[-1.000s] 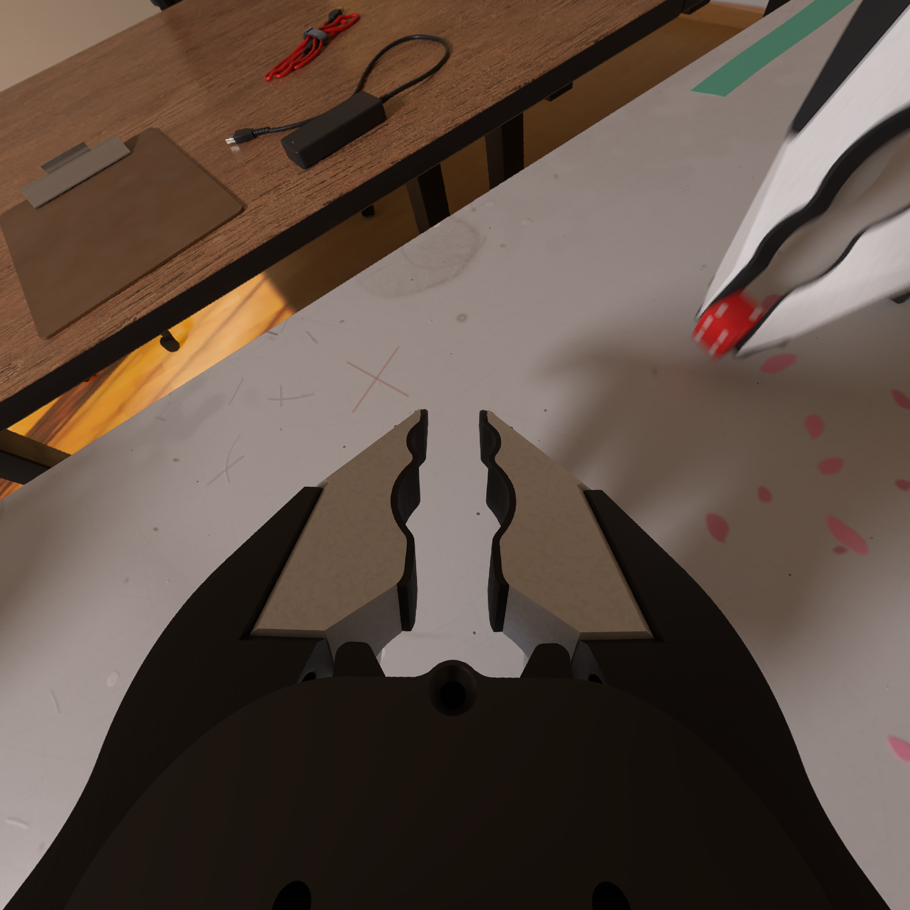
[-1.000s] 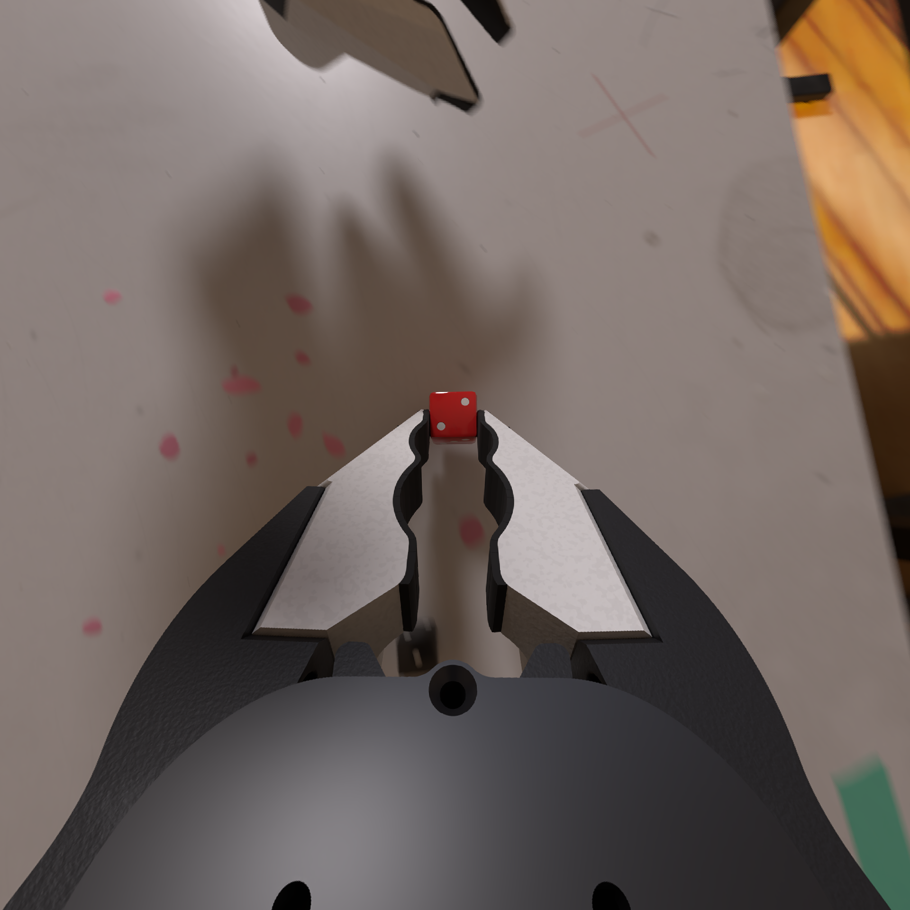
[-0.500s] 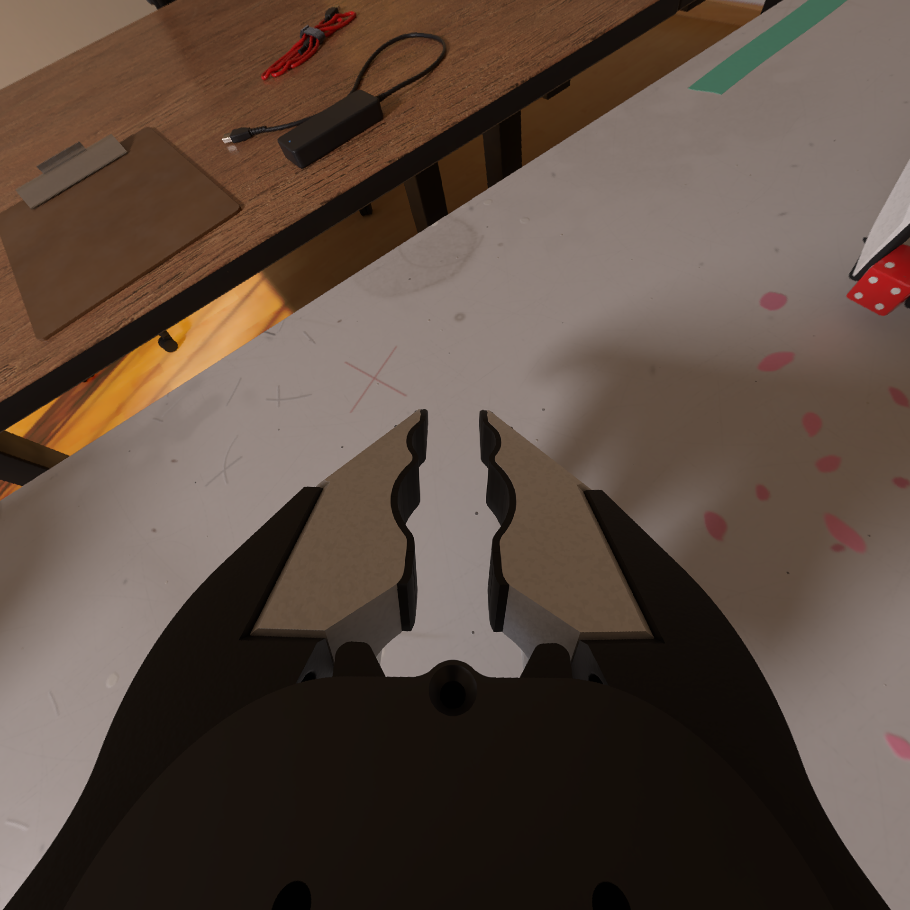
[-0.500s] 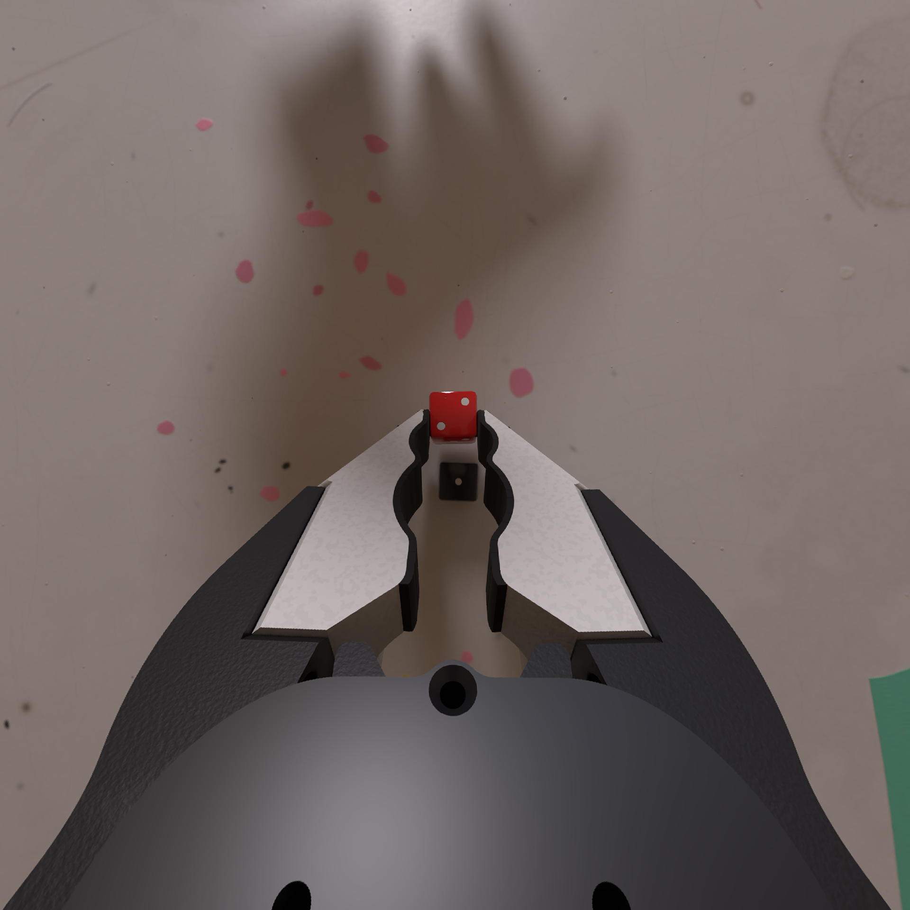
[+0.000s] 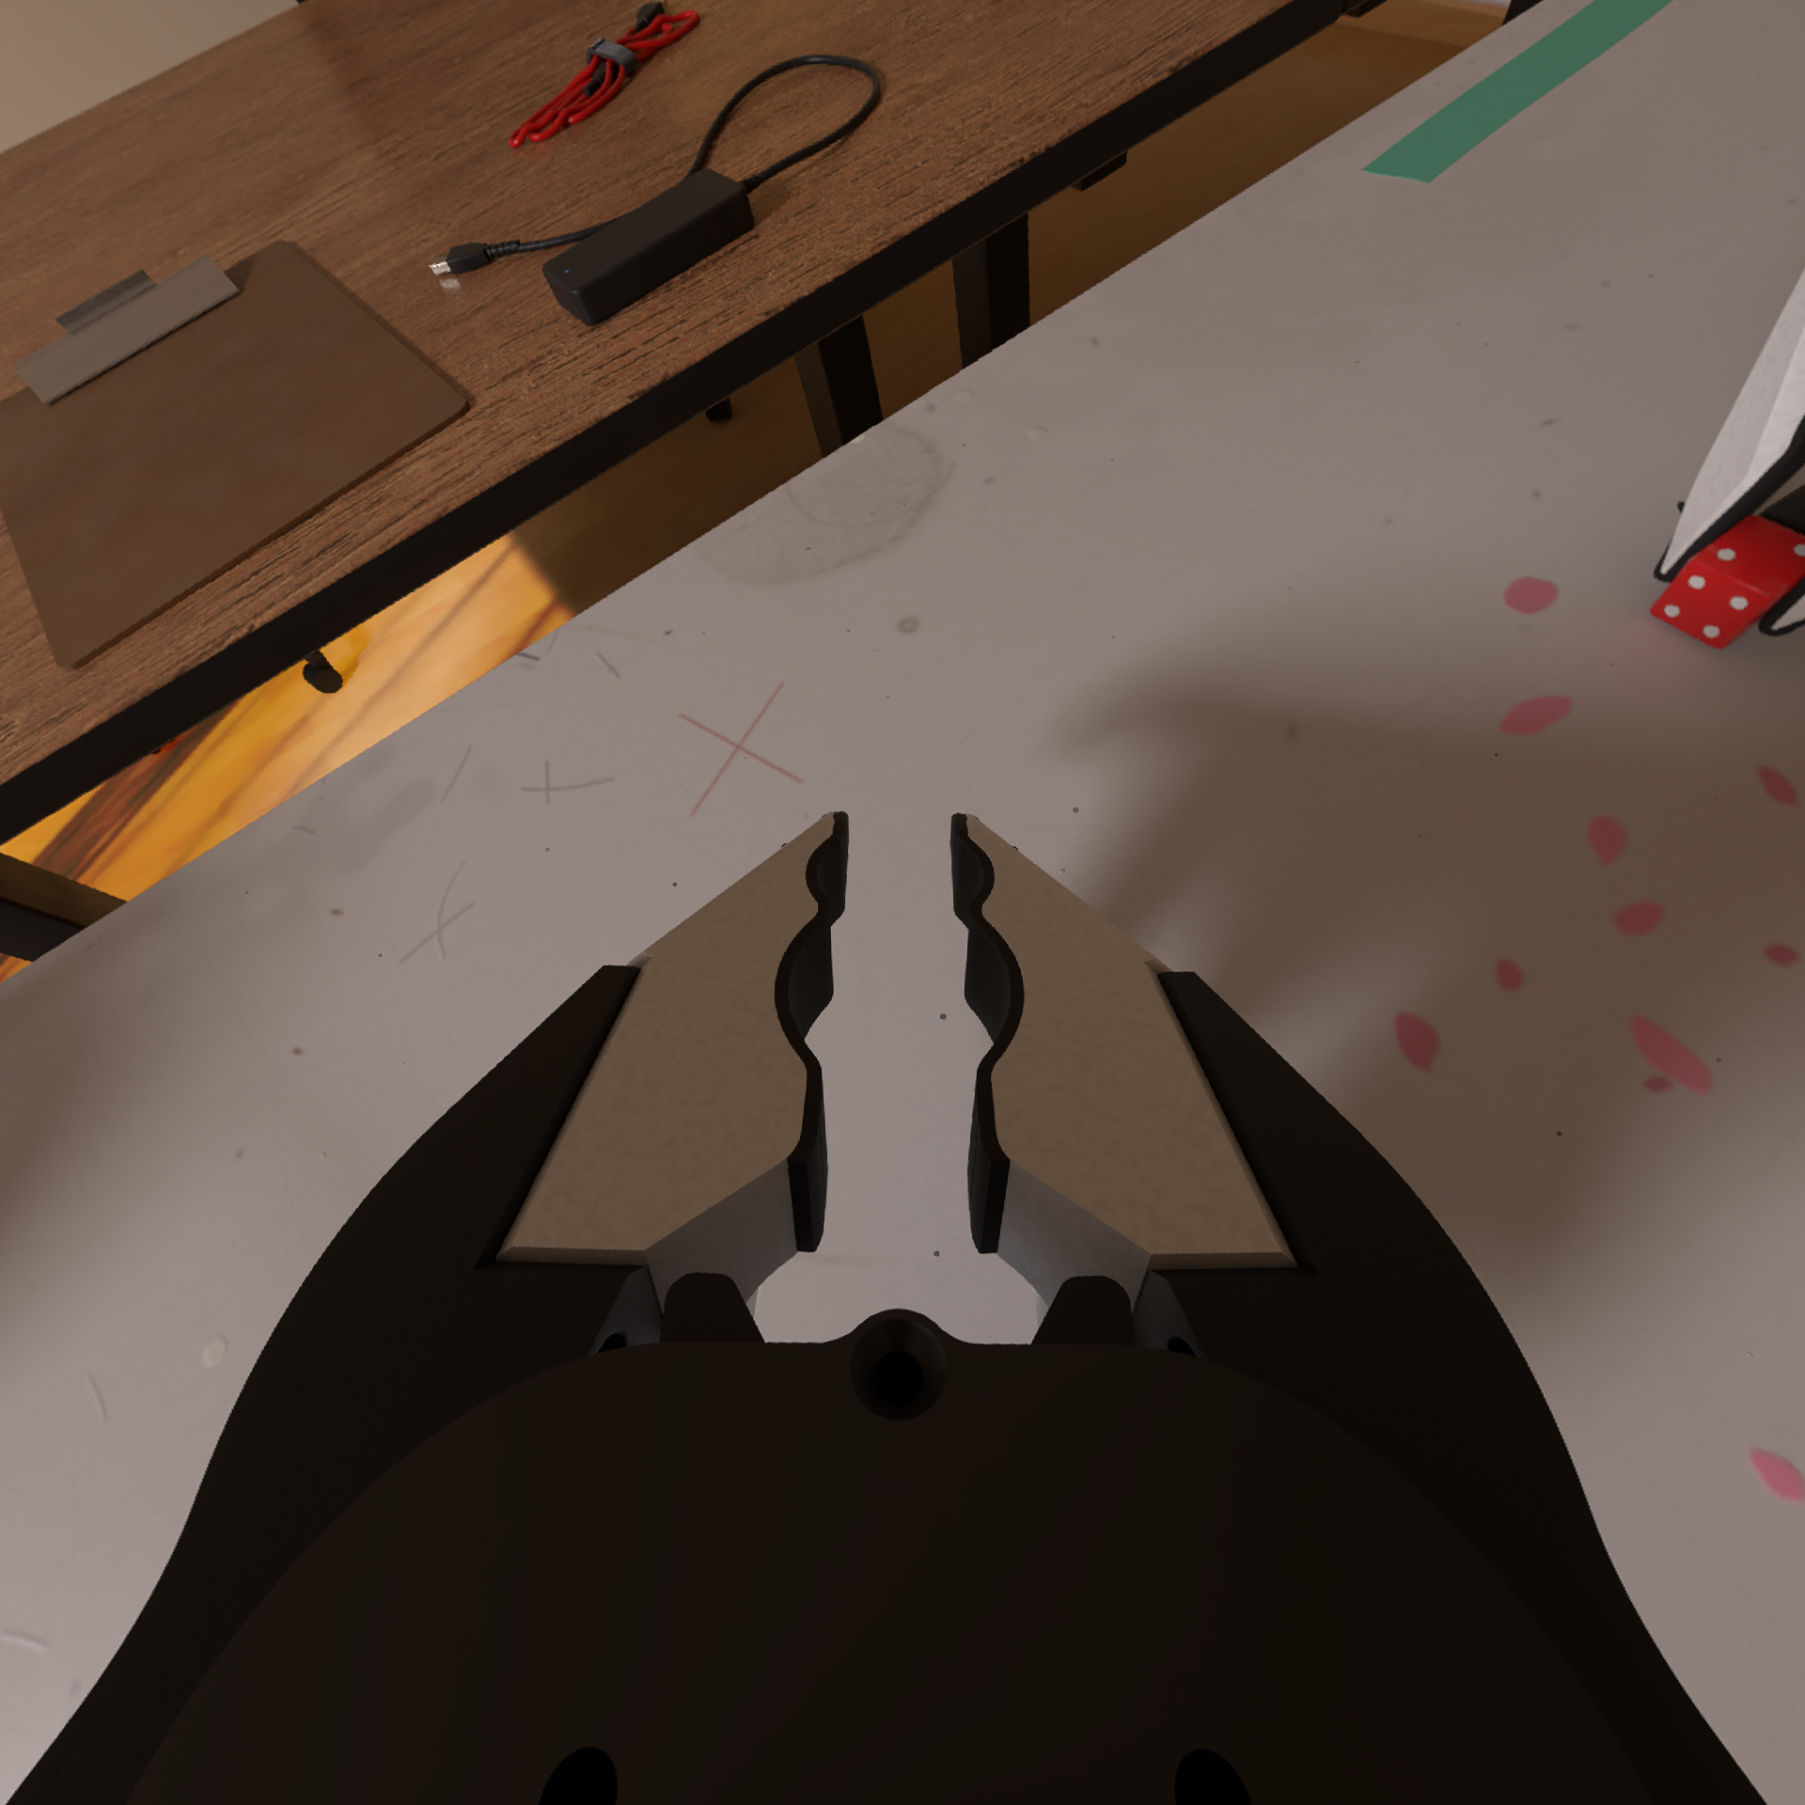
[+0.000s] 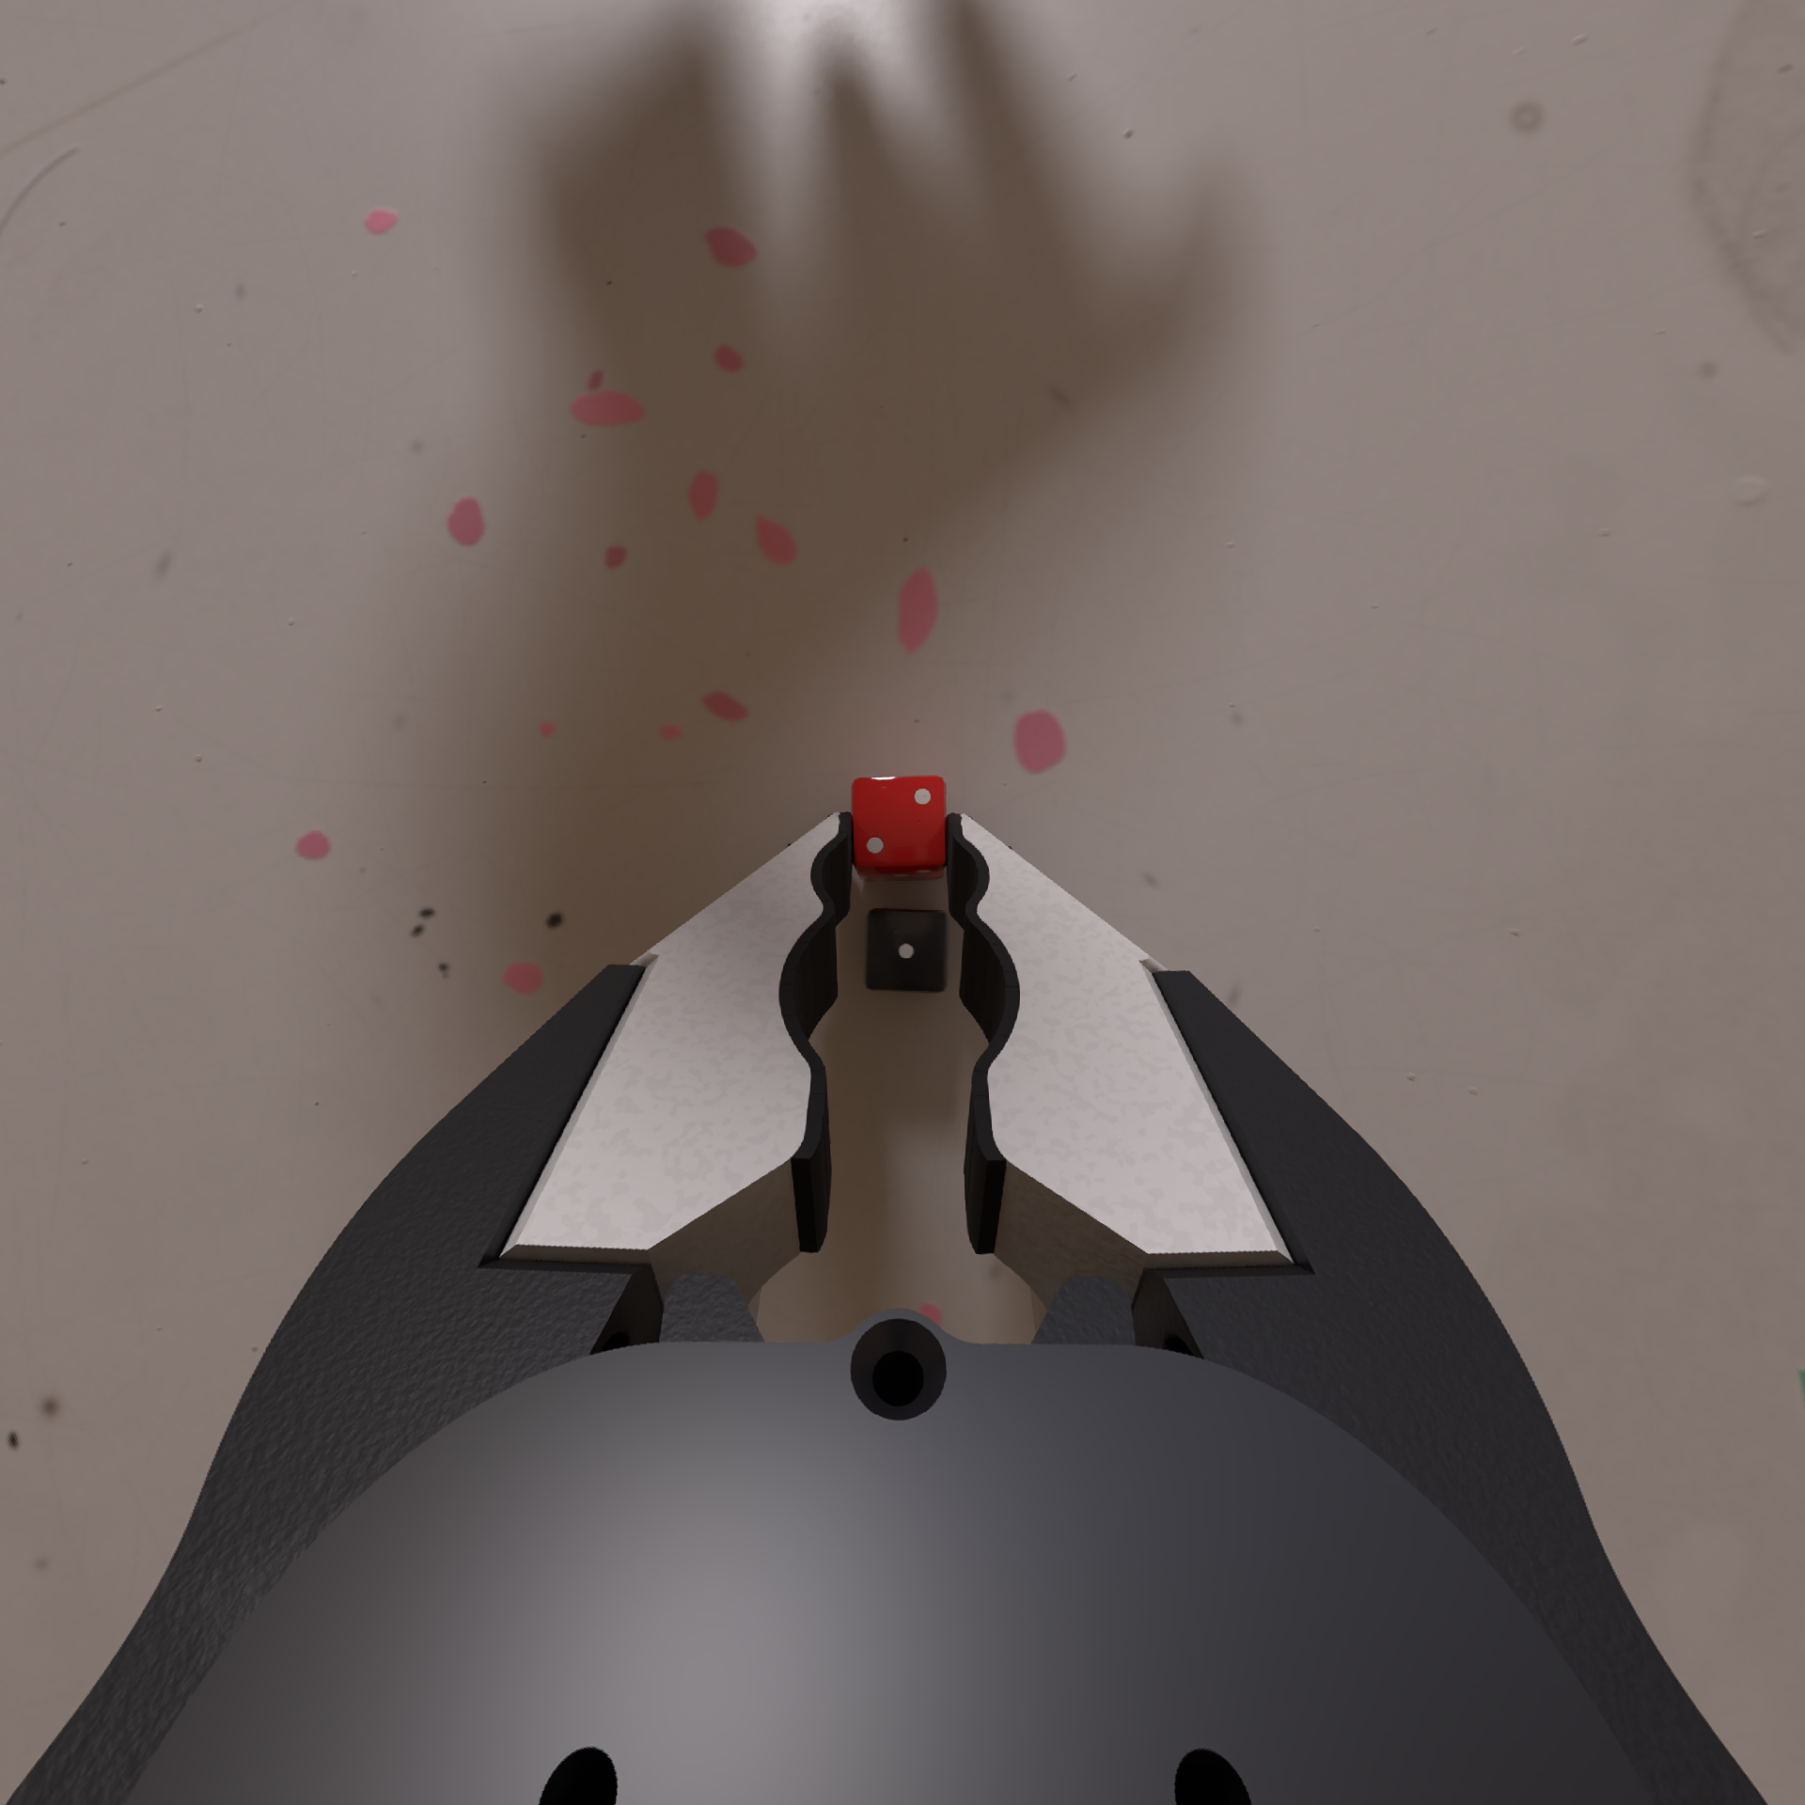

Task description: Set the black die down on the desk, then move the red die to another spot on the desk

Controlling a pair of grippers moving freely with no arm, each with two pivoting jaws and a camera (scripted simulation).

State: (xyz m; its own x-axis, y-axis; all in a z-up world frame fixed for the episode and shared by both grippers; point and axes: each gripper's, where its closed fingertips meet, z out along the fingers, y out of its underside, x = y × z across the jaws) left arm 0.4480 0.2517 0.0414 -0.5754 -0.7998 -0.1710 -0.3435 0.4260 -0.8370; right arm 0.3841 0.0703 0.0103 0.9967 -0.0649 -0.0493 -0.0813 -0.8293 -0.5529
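Observation:
My right gripper (image 6: 899,830) is shut on the red die (image 6: 899,820), pinched at the very tips of its white fingers. The black die (image 6: 905,949) lies on the pale grey desk (image 6: 1367,684) just behind the red die and shows through the gap between the fingers. In the left wrist view the red die (image 5: 1729,596) is at the right edge, held by the right gripper's fingers (image 5: 1748,459) close over the desk; I cannot tell if it touches. My left gripper (image 5: 899,830) is open a little and empty, low over the desk (image 5: 1221,440).
Pink spots (image 5: 1533,713) and scratch marks mark the grey desk. A green tape strip (image 5: 1504,88) lies far right. Across a gap stands a brown wooden desk (image 5: 293,146) with a clipboard (image 5: 195,440), a black adapter (image 5: 650,244) and a red cable (image 5: 606,73).
My right gripper has carried the red die away to the right of the left gripper and lower. The black die has come into sight under its fingers. The left gripper has stayed still.

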